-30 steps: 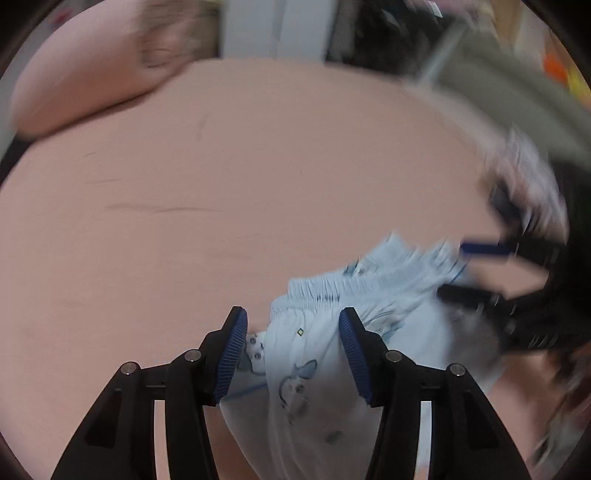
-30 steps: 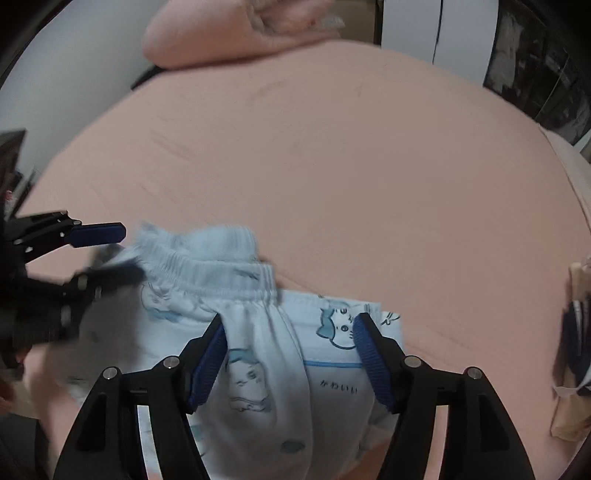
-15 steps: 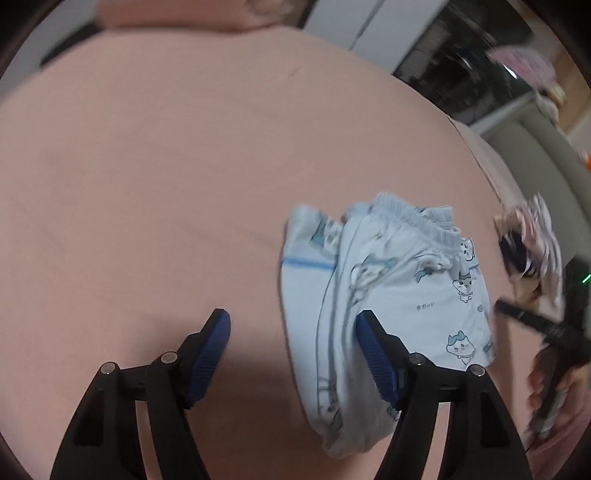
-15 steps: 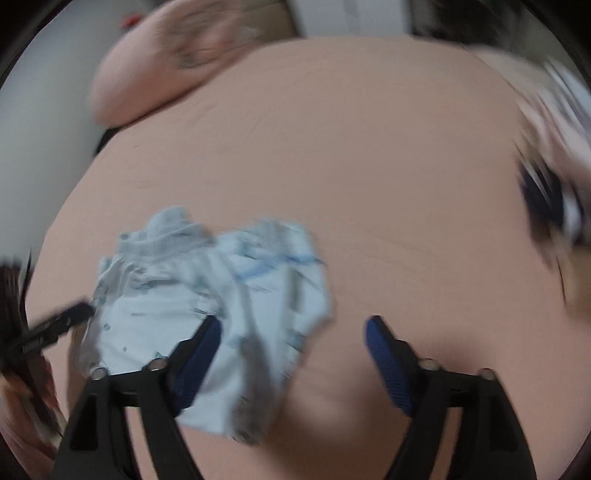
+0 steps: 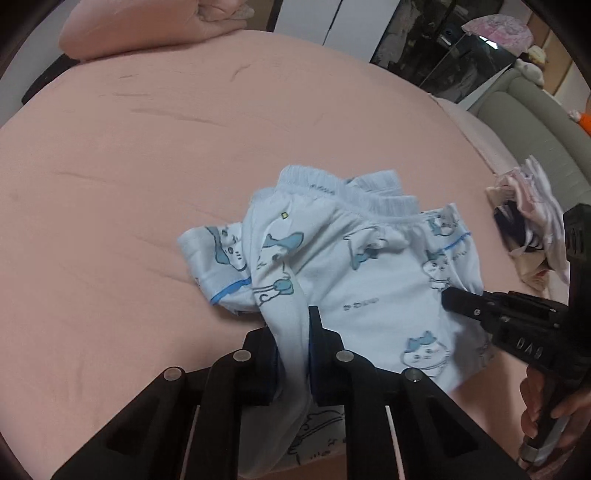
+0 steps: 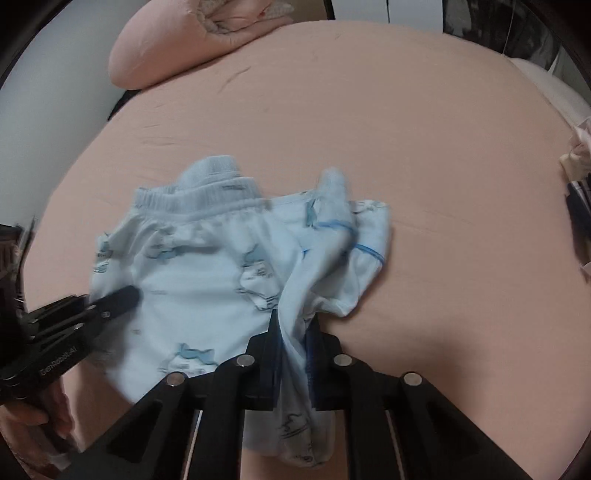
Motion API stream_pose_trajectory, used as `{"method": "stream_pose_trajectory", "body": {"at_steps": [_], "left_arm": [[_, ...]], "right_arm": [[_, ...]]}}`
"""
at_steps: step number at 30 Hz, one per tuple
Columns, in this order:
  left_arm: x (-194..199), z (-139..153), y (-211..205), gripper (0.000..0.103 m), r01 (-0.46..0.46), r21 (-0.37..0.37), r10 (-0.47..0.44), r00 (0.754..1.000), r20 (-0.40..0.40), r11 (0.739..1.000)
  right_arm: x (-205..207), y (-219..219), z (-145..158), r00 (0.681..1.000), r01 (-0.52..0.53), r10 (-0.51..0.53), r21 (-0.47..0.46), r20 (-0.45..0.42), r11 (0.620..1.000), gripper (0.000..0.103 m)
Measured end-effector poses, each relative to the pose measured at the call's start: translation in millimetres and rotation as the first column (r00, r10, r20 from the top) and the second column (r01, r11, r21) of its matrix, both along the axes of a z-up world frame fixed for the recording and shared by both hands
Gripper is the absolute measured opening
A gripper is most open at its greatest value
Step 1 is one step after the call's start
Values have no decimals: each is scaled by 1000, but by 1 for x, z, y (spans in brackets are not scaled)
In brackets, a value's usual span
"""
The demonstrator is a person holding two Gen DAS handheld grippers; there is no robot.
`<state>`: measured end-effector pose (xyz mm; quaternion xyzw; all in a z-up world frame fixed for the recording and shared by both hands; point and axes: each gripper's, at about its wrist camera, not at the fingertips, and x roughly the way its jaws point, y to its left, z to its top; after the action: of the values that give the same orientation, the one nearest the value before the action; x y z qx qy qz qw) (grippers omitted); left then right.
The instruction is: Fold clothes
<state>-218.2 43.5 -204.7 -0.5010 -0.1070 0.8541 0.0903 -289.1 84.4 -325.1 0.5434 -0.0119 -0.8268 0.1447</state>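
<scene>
Light blue pyjama shorts (image 5: 354,266) with a cartoon cat print and an elastic waistband lie bunched on the pink bed sheet (image 5: 147,155). My left gripper (image 5: 291,332) is shut on a fold of the shorts at their near left side. My right gripper (image 6: 293,332) is shut on another fold of the shorts (image 6: 207,266) at their near right side. The right gripper also shows in the left wrist view (image 5: 454,299), and the left gripper in the right wrist view (image 6: 118,299).
A pink pillow (image 5: 140,26) lies at the far edge of the bed. A small pile of other clothes (image 5: 528,221) sits at the right edge of the bed. A grey sofa (image 5: 535,122) stands beyond it.
Both grippers were open and off the shorts half a second ago. Now each has closed on a fold of the fabric at the near edge, and the shorts are bunched up.
</scene>
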Motion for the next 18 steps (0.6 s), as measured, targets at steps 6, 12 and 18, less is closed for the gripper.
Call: {"method": "stream_pose_trajectory", "body": {"at_steps": [6, 12, 18], "left_arm": [[19, 50, 26, 10, 59, -9, -59, 994, -91, 998], [62, 84, 13, 10, 139, -8, -139, 982, -129, 990], [120, 95, 35, 10, 300, 3, -298, 950, -98, 954]], "right_arm": [[20, 2, 50, 995, -23, 27, 44, -100, 999, 9], [39, -34, 108, 984, 17, -10, 38, -176, 999, 9], [124, 88, 147, 979, 135, -135, -7, -151, 991, 9]]}}
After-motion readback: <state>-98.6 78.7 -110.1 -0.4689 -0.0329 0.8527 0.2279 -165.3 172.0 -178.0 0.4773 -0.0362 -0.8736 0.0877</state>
